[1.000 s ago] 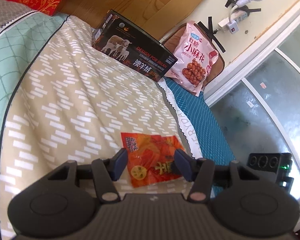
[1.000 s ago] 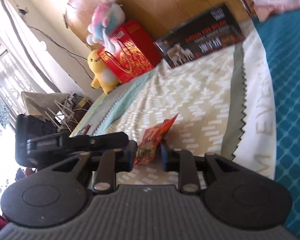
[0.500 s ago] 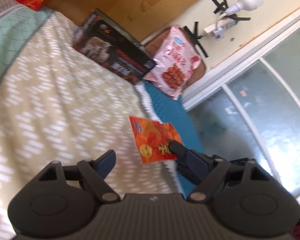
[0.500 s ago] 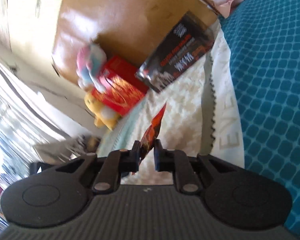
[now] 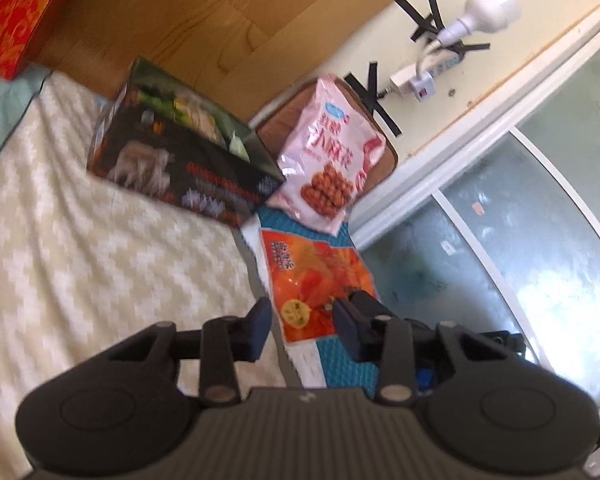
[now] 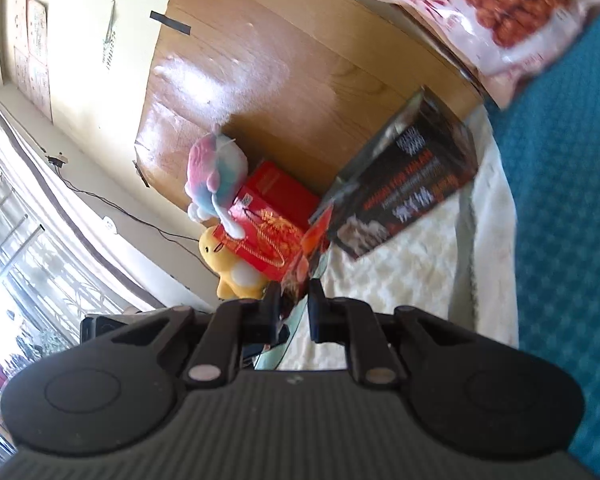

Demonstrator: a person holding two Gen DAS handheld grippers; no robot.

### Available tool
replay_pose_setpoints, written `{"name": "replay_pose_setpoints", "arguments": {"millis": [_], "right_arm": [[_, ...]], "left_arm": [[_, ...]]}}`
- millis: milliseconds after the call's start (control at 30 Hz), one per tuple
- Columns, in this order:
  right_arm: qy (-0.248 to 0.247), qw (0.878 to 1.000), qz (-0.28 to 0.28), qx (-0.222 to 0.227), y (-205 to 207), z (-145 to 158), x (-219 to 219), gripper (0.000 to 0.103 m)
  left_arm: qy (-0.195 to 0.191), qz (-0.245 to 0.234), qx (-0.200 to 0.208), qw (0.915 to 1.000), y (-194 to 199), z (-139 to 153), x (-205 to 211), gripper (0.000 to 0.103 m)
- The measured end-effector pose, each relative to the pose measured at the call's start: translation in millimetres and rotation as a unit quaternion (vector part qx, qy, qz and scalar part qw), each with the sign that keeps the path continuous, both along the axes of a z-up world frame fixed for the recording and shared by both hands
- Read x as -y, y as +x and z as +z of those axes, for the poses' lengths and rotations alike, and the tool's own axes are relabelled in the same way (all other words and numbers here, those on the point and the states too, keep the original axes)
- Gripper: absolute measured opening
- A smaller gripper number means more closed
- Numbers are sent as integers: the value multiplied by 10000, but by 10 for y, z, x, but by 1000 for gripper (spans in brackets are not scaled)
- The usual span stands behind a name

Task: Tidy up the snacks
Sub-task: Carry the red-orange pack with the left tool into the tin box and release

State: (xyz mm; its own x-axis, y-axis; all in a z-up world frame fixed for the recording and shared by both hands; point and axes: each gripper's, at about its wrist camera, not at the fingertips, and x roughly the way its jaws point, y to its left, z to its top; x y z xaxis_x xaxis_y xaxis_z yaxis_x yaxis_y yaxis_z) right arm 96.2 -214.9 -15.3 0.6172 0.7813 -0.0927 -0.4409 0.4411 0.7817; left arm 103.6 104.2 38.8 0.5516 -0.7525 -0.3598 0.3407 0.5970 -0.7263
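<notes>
An orange snack packet (image 5: 316, 284) hangs in the air over the bed's edge, seen flat in the left wrist view and edge-on in the right wrist view (image 6: 306, 252). My right gripper (image 6: 294, 308) is shut on its lower edge and holds it up. My left gripper (image 5: 300, 328) is open and empty, just below the packet. An open black box (image 5: 180, 160) with several snacks inside stands at the head of the bed; it also shows in the right wrist view (image 6: 404, 188). A pink snack bag (image 5: 328, 168) leans beside it, also in the right wrist view (image 6: 488, 12).
A beige patterned blanket (image 5: 80, 248) and a teal sheet (image 6: 560, 220) cover the bed. A wooden headboard (image 6: 280, 80) stands behind. A red gift box (image 6: 268, 232) and plush toys (image 6: 216, 184) sit at the head. A glass sliding door (image 5: 520, 240) borders the bed.
My right gripper has closed on the orange packet, lifted it off the blanket and carried it toward the black box. My left gripper has followed, staying open.
</notes>
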Motion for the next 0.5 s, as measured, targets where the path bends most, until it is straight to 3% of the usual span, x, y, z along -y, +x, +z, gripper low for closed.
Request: {"name": "replay_pose_setpoints", "arguments": {"millis": [267,400,500], "right_arm": [[-379,9981,-132,467,764,390,-197,17],[-573,9969,-232,478,1225,419,-315,17],[-1003,9934,-283,487,1498,401,-453,18]], "left_arm": [[531,382,376,9972,887,314,-8,35],[951,581,453,9927,1367,289,16,36],[1116,739,317,9905,1641,175,14,37]]}}
